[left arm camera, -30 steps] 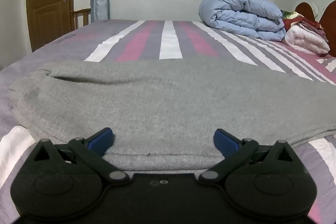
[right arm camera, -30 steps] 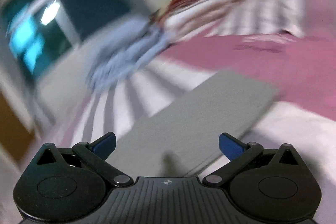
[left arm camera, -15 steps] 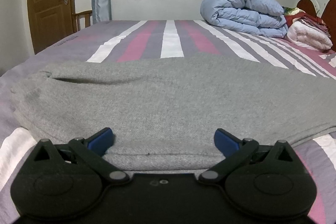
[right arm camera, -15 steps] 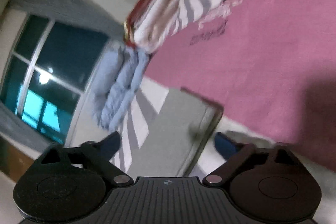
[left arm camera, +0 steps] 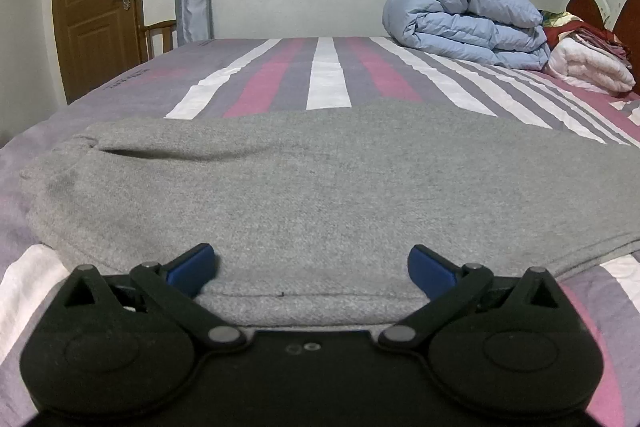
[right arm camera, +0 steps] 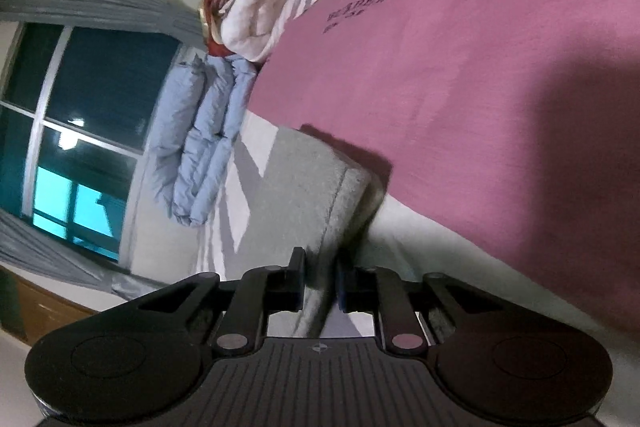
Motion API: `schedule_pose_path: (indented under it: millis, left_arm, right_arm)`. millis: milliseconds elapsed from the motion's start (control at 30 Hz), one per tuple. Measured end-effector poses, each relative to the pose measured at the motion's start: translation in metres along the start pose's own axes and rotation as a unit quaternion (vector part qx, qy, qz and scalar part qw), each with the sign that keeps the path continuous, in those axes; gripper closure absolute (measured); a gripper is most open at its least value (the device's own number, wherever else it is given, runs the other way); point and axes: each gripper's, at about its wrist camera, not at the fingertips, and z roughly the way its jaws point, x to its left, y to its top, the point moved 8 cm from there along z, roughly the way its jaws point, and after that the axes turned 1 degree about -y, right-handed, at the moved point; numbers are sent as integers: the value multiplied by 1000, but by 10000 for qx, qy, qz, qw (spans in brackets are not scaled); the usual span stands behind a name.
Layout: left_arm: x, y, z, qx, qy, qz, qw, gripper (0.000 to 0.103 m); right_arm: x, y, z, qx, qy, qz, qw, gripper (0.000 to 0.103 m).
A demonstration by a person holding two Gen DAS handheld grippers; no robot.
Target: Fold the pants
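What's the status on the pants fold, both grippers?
Left gripper open, waistband between jaws. Right gripper jaws just closing, clamped on pants cuff. Pants flat on bed. Nothing in the way.

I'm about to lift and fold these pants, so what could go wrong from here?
1. The right gripper has just been closing on the cuff edge of the gray pants; it seems to pinch only a thin strip, which might slip out once lifted.
2. The left gripper stands open over the waistband, gripping nothing, so a pull from the right could drag the pants across the striped bedsheet and wrinkle the fold.
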Motion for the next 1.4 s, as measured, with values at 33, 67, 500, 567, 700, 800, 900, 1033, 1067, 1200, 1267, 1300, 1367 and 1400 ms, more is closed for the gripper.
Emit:
schedule_pose_path:
  millis: [33, 67, 500, 567, 700, 800, 900, 1033, 1067, 1200, 1267, 1300, 1367, 1400]
  left_arm:
    - [0, 0, 0, -1, 0, -1, 10000, 6]
    - [0, 0, 0, -1, 0, 0, 10000, 6]
    - [1, 3, -4, -61, 42, -13, 10000, 6]
    - [4, 8, -13, -258, 214, 8, 9994, 6]
    - [23, 17, -33, -690, 453, -237, 9963, 6]
    - [46, 18, -42, -839, 624, -738, 9918, 6]
    - [66, 15, -46, -827, 745, -1150, 9871, 6]
    - [96, 8, -57, -871, 894, -1636, 9786, 6]
    - [104, 5, -59, -843, 894, -1785, 9762, 6]
    - [130, -4, -65, -860, 854, -2253, 9667, 6]
    - [136, -8, -62, -800, 783, -2397, 9644, 6]
    - [138, -9, -60, -769, 740, -2442, 9638, 6]
    - [138, -10, -55, -703, 690, -2509, 9630, 6]
    - [136, -10, -52, -673, 658, -2517, 9632, 6]
  right_arm:
    - [-1, 1, 1, -7, 67, 20, 10000, 88]
    - [-1, 2, 2, -19, 126, 25, 9999, 88]
    - [6, 2, 10, 143, -182, -344, 9991, 92]
    - [13, -1, 8, 48, -340, -581, 9977, 92]
    - [57, -17, -4, -288, -444, -1454, 9879, 92]
    - [113, -40, -9, -463, -239, -2160, 9750, 94]
    - [180, -82, -4, -367, 223, -2804, 9589, 102]
    - [256, -168, 16, 38, 789, -3548, 9316, 102]
    - [266, -186, 20, 119, 897, -3550, 9305, 102]
    - [239, -195, 24, 120, 1050, -2452, 9637, 101]
    - [196, -164, 15, 2, 748, -1870, 9795, 91]
    - [171, -143, 5, -140, 483, -1579, 9862, 61]
    - [121, -101, -28, -678, 27, -1037, 9923, 26]
    - [102, -85, -42, -806, -50, -815, 9934, 26]
